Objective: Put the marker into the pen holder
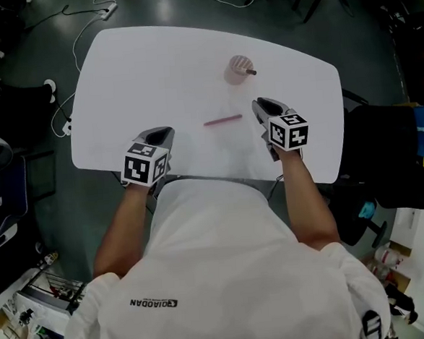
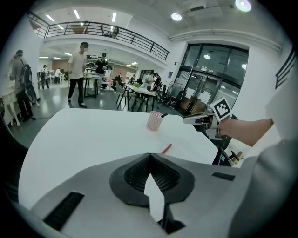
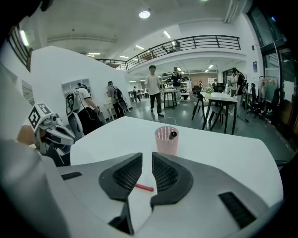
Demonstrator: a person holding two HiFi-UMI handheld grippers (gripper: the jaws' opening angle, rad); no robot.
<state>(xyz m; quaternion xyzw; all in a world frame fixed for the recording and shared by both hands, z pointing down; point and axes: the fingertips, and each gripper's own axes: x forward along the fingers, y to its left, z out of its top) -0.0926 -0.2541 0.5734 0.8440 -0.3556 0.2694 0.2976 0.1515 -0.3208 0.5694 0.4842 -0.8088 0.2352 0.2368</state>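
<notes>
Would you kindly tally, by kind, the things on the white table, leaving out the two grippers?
pink mesh pen holder: 1
red marker, lying flat on the table: 1
dark-tipped pen, standing in the holder: 1
Total: 3

Red marker (image 1: 222, 119), pink pen holder (image 1: 238, 70), white table (image 1: 154, 68).
The pen holder was pink mesh holding a dark pen (image 1: 251, 72); left gripper (image 1: 167, 130) and right gripper (image 1: 259, 102) bore black-and-white square-patterned cubes.

Marker (image 1: 223, 119) at table (image 1: 140, 69) ctr, pen holder (image 1: 238, 70) behind, slightly rt
</notes>
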